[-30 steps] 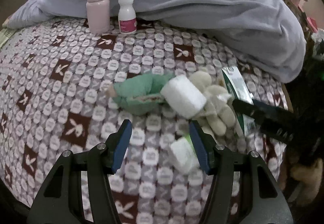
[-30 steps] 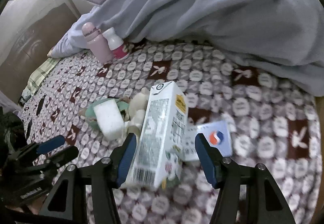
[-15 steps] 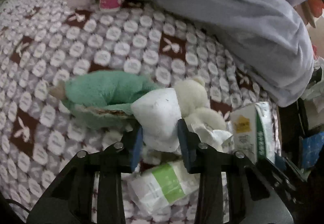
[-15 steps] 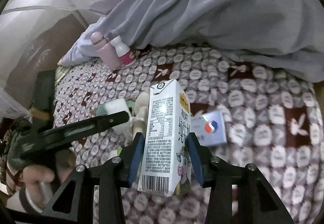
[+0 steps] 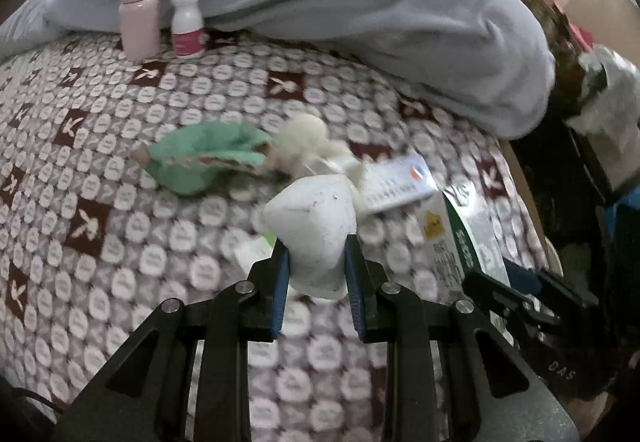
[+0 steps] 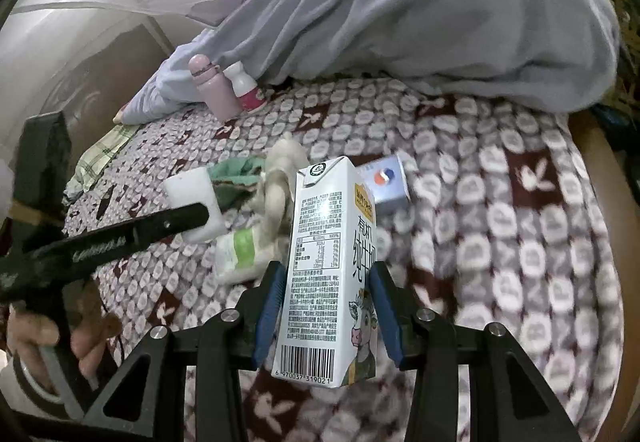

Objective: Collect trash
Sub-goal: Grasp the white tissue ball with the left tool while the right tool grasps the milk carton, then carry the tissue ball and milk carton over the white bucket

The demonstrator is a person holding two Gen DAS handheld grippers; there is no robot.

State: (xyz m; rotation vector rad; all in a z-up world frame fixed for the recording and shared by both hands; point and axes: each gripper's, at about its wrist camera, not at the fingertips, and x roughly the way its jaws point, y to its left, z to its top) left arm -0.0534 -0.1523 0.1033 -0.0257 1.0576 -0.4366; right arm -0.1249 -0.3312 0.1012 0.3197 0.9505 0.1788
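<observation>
My left gripper (image 5: 314, 266) is shut on a white foam block (image 5: 312, 218) and holds it above the patterned bedspread (image 5: 120, 226); the block also shows in the right wrist view (image 6: 194, 198). My right gripper (image 6: 326, 302) is shut on an upright white milk carton (image 6: 332, 274), lifted off the bed; the carton shows at the right of the left wrist view (image 5: 464, 238). On the bed lie a white-and-green packet (image 6: 240, 250) and a small white-blue box (image 6: 384, 184).
A green plush toy (image 5: 204, 158) and a cream plush toy (image 5: 308, 142) lie mid-bed. A pink flask (image 5: 138, 12) and a white bottle (image 5: 186, 24) stand by the grey duvet (image 5: 360, 10). The bed's edge and dark clutter are at right.
Both grippers have closed on their items and lifted them: the left raised the foam block off the plush toys, the right raised the milk carton.
</observation>
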